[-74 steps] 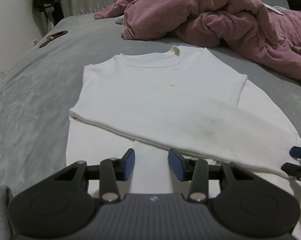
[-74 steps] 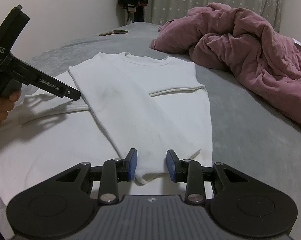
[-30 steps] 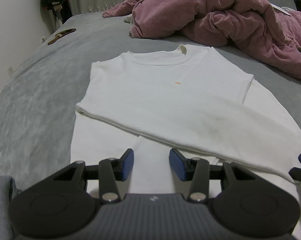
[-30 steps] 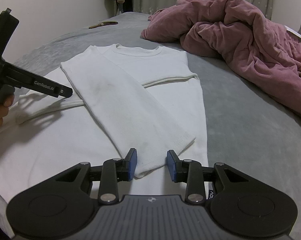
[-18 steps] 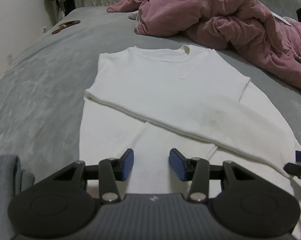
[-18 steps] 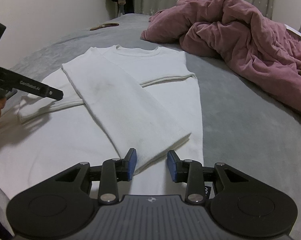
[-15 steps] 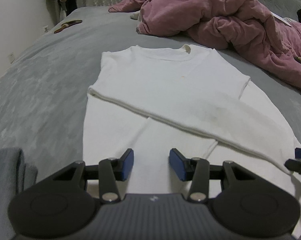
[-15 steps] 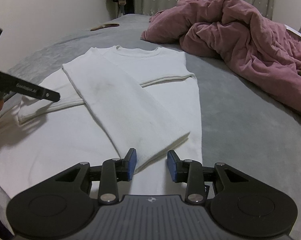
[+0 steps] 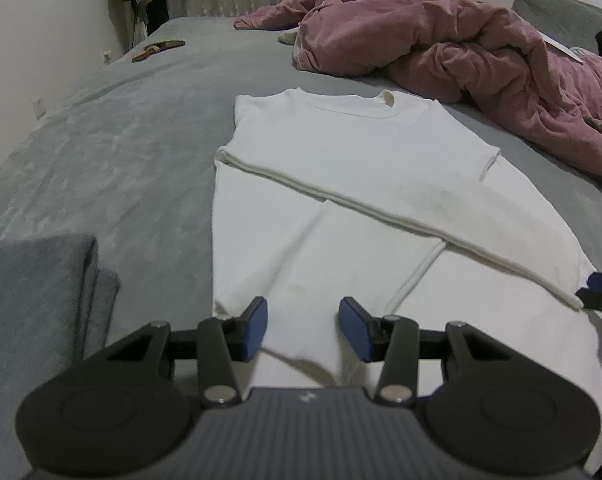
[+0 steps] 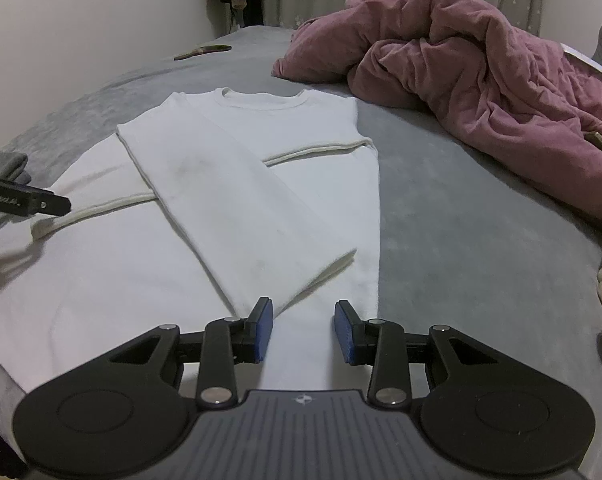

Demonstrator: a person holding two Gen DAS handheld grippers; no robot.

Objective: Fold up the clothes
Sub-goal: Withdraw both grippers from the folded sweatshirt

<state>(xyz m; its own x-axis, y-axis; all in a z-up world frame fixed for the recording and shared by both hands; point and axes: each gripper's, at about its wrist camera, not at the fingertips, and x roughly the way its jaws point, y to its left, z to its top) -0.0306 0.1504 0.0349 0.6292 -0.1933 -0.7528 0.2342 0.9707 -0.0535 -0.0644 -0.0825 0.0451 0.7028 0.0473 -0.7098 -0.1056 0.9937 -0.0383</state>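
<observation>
Sleeves are crossed over the white long-sleeved cotton top [image 9: 341,168], laid flat on the grey bed [image 9: 121,152] for folding; left tongs [image 9: 303,328] and right tongs [image 10: 303,330] are held open, empty, over its near hem.

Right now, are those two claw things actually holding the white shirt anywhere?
No. Both the left gripper and right gripper stand open above the white shirt, gripping nothing.
</observation>
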